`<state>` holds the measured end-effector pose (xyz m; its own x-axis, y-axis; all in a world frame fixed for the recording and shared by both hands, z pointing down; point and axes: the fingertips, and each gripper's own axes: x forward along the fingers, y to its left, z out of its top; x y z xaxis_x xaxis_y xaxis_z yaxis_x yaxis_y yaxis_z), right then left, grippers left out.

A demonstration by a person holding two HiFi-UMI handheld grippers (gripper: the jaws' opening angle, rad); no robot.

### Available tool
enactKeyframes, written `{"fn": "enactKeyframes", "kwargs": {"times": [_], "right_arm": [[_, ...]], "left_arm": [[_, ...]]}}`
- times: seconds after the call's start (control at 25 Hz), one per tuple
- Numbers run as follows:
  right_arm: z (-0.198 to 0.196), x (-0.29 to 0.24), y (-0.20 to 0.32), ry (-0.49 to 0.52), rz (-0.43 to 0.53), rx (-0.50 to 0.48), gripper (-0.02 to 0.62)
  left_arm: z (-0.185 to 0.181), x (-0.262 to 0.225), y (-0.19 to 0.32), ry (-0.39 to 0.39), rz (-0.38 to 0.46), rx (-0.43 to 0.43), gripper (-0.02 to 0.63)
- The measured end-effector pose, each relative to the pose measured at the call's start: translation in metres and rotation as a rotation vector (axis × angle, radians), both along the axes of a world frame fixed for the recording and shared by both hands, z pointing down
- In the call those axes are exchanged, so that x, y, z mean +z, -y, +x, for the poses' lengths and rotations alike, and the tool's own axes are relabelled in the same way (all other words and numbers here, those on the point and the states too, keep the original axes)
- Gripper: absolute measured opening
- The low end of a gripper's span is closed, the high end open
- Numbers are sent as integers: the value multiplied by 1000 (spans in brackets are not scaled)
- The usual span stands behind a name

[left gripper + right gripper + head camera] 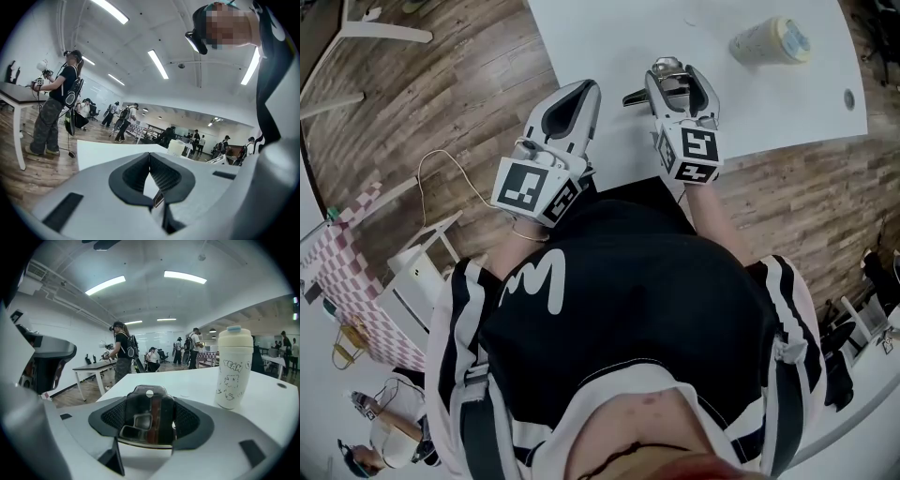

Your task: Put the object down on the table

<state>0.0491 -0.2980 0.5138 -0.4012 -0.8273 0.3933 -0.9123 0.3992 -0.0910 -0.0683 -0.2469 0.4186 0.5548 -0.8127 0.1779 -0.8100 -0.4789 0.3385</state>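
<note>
**A:** Item one, the left gripper [581,89]?

**B:** Jaws pressed together at the tips, with nothing between them. It sits at the near left edge of the white table [609,37], partly over the wooden floor [441,103].

**A:** Item two, the right gripper [675,70]?

**B:** Jaws only partly closed, stopped by a shiny metal object [149,420] clamped between the dark pads. The object fills the gap from side to side and has a small round hole near its top.

**A:** Where is that object?

**B:** In the gripper, over the near part of the table, just beside the left gripper. I can't tell whether it touches the tabletop.

**A:** Item three?

**B:** One cream cup [233,367] with a lid and doodles on its side. It stands upright on the table, beyond the right gripper and off to its right, well apart from it.

**A:** Anything else?

**B:** A person [123,352] stands at another table [91,367] in the background.
</note>
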Motion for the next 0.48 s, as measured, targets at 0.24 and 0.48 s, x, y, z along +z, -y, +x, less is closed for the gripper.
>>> {"fn": "enactKeyframes", "kwargs": {"times": [0.24,0.48], "right_arm": [[-8,6,11,-15,3,-8,296],[-13,21,12,-49,-13,-23,295]], "left_arm": [[-4,-3,3,-3,8,-3,5],[-3,-4,3,-3,11,2,6]]}}
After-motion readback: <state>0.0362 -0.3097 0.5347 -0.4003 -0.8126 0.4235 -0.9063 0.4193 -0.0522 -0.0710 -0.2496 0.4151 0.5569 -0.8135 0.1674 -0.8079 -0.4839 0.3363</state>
